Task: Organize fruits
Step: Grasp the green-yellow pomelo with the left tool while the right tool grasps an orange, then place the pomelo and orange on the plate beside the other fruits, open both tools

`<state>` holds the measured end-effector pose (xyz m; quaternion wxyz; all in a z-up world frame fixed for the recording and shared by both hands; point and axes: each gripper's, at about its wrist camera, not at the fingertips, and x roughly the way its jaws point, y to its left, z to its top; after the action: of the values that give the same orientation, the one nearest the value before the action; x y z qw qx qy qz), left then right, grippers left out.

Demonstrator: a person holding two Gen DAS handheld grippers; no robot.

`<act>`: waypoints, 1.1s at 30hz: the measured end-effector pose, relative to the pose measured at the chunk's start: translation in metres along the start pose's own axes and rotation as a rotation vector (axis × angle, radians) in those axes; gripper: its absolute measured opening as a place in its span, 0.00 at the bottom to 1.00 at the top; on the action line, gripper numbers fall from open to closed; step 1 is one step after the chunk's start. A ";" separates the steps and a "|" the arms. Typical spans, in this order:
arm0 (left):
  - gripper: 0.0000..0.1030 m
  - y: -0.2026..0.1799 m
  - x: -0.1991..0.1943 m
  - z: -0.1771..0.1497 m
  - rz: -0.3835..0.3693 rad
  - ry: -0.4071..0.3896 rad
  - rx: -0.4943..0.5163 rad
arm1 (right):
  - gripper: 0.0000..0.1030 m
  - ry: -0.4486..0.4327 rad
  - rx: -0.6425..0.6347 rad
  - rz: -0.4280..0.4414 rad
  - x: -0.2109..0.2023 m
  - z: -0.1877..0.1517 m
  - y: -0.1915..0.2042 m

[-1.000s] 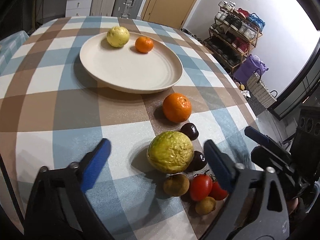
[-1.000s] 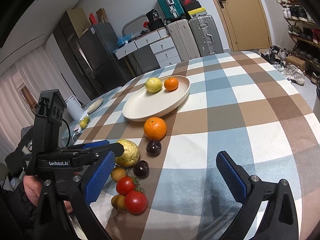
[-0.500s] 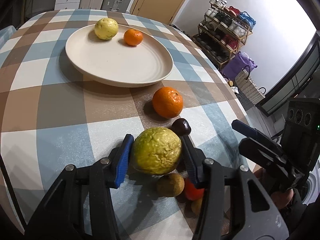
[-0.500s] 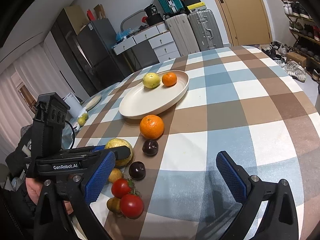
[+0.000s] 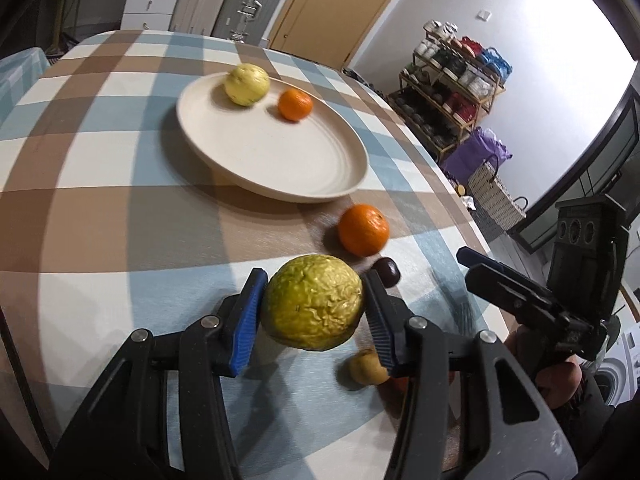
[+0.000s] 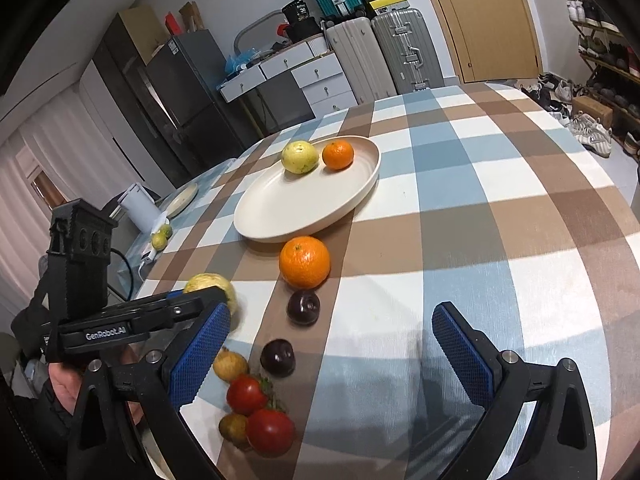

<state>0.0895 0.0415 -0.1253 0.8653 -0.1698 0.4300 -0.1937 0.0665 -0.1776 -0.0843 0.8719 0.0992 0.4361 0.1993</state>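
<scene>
Our left gripper [image 5: 314, 308] clamps the wrinkled yellow-green fruit [image 5: 313, 302] short of the cream plate [image 5: 340, 184]; our right gripper [image 6: 330, 344] gapes empty. We risk the round fruit slipping and rolling tableward.

Black plastic left gripper [image 5: 314, 316] and right gripper [image 6: 330, 354], blue cross-hatched pads [image 6: 198, 356], silver screws [image 5: 416, 323], white "GenRobot.AI" lettering, boxy black camera housing, dark sleeve [image 6: 44, 412].
</scene>
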 end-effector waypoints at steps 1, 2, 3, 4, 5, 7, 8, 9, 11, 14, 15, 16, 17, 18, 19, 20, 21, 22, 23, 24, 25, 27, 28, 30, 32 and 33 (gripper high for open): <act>0.44 0.003 -0.003 0.001 0.001 -0.006 -0.004 | 1.00 0.003 -0.003 -0.004 0.002 0.002 0.000; 0.44 0.007 -0.006 0.001 0.003 -0.014 -0.008 | 1.00 0.013 -0.003 -0.001 0.006 0.005 0.000; 0.44 0.011 -0.008 0.001 0.006 -0.019 -0.013 | 1.00 0.025 -0.002 0.007 0.010 0.008 0.000; 0.44 0.014 -0.011 0.002 0.006 -0.022 -0.016 | 1.00 0.036 0.001 0.011 0.014 0.011 -0.001; 0.44 0.017 -0.012 0.002 0.007 -0.026 -0.020 | 1.00 0.045 0.002 0.013 0.018 0.014 0.000; 0.44 0.023 -0.015 0.002 0.011 -0.029 -0.025 | 1.00 0.059 -0.004 0.025 0.027 0.020 0.001; 0.44 0.026 -0.016 0.001 0.011 -0.032 -0.030 | 1.00 0.067 -0.011 0.027 0.033 0.023 0.003; 0.44 0.029 -0.016 0.001 0.011 -0.034 -0.035 | 1.00 0.070 -0.021 0.031 0.037 0.025 0.005; 0.44 0.033 -0.017 0.001 0.012 -0.035 -0.038 | 1.00 0.081 -0.042 0.026 0.046 0.028 0.010; 0.44 0.037 -0.019 -0.001 0.017 -0.040 -0.041 | 0.99 0.102 -0.069 0.031 0.060 0.031 0.018; 0.44 0.039 -0.019 -0.001 0.017 -0.043 -0.043 | 0.98 0.105 -0.075 0.032 0.063 0.032 0.020; 0.44 0.040 -0.020 -0.001 0.018 -0.044 -0.044 | 0.98 0.108 -0.082 0.033 0.066 0.032 0.022; 0.44 0.041 -0.018 0.000 0.018 -0.044 -0.045 | 0.97 0.112 -0.084 0.030 0.070 0.034 0.023; 0.44 0.042 -0.018 0.000 0.016 -0.044 -0.047 | 0.96 0.115 -0.081 0.029 0.073 0.035 0.023; 0.44 0.043 -0.017 -0.001 0.013 -0.043 -0.049 | 0.94 0.117 -0.074 0.029 0.075 0.035 0.022; 0.44 0.043 -0.016 -0.001 0.011 -0.042 -0.049 | 0.89 0.123 -0.063 0.036 0.078 0.036 0.022; 0.44 0.043 -0.015 -0.001 0.011 -0.041 -0.049 | 0.86 0.128 -0.059 0.042 0.080 0.037 0.022; 0.44 0.043 -0.015 -0.002 0.013 -0.041 -0.049 | 0.85 0.132 -0.062 0.043 0.082 0.038 0.023; 0.44 0.043 -0.015 -0.002 0.012 -0.040 -0.049 | 0.85 0.133 -0.075 0.031 0.085 0.038 0.025; 0.44 0.042 -0.014 -0.003 0.012 -0.038 -0.050 | 0.83 0.137 -0.081 0.017 0.087 0.038 0.026; 0.44 0.042 -0.014 -0.003 0.012 -0.038 -0.050 | 0.80 0.144 -0.082 0.010 0.089 0.038 0.026; 0.44 0.042 -0.014 -0.003 0.012 -0.038 -0.049 | 0.68 0.155 -0.072 0.023 0.092 0.038 0.026; 0.44 0.042 -0.014 -0.003 0.015 -0.038 -0.049 | 0.67 0.152 -0.074 0.019 0.091 0.038 0.027; 0.44 0.041 -0.014 -0.002 0.010 -0.035 -0.049 | 0.58 0.152 -0.075 0.016 0.091 0.037 0.027; 0.44 0.041 -0.014 -0.002 0.014 -0.036 -0.048 | 0.45 0.158 -0.082 -0.010 0.091 0.037 0.027; 0.44 0.041 -0.014 -0.002 0.016 -0.037 -0.046 | 0.41 0.164 -0.077 0.011 0.091 0.037 0.026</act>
<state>0.0880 0.0834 -0.1354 0.8705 -0.1896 0.4198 -0.1736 0.1382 -0.1144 -0.1186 0.8354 0.0514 0.4973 0.2281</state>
